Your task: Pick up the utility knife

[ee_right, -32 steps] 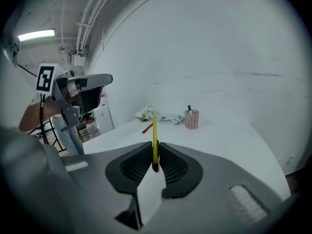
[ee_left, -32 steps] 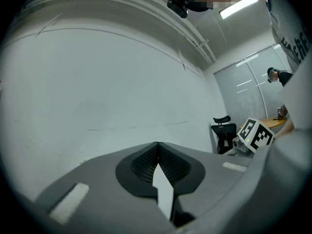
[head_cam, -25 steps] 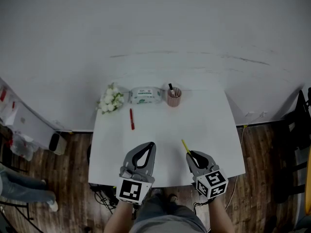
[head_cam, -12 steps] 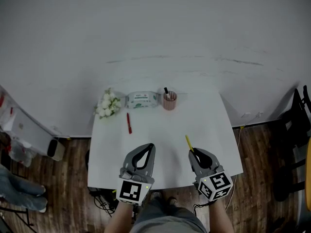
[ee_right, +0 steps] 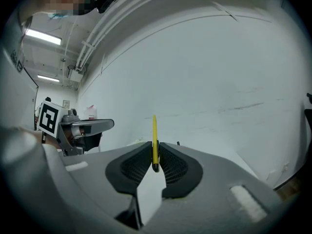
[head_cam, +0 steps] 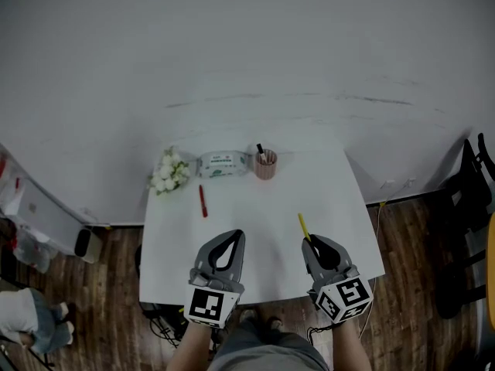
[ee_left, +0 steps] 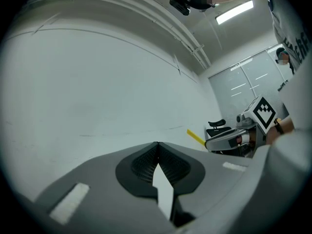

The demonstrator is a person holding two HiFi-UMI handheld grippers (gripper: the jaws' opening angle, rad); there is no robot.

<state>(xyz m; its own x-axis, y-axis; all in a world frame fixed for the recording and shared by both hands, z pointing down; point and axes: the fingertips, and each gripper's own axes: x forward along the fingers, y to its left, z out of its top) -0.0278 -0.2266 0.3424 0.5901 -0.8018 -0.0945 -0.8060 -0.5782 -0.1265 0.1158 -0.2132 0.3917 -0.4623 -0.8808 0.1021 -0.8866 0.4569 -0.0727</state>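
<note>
Now, right gripper (head_cam: 312, 242) (ee_right: 153, 152): knife (head_cam: 303, 226) (ee_right: 154, 130) is clamped, pointed toward 11 o'clock.
Left gripper (head_cam: 237, 233) (ee_left: 157, 145): jaws are closed, nothing held.

Yellow utility knife (ee_right: 154, 130), clamped, apparently level

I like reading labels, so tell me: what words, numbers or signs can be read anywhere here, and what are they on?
Nothing here reads clearly.
Wipes pack: green label, too small to read.
Left cube, right cube: black-and-white square patterns, no words.
Shirt: dark print, cut off and blurred.
</note>
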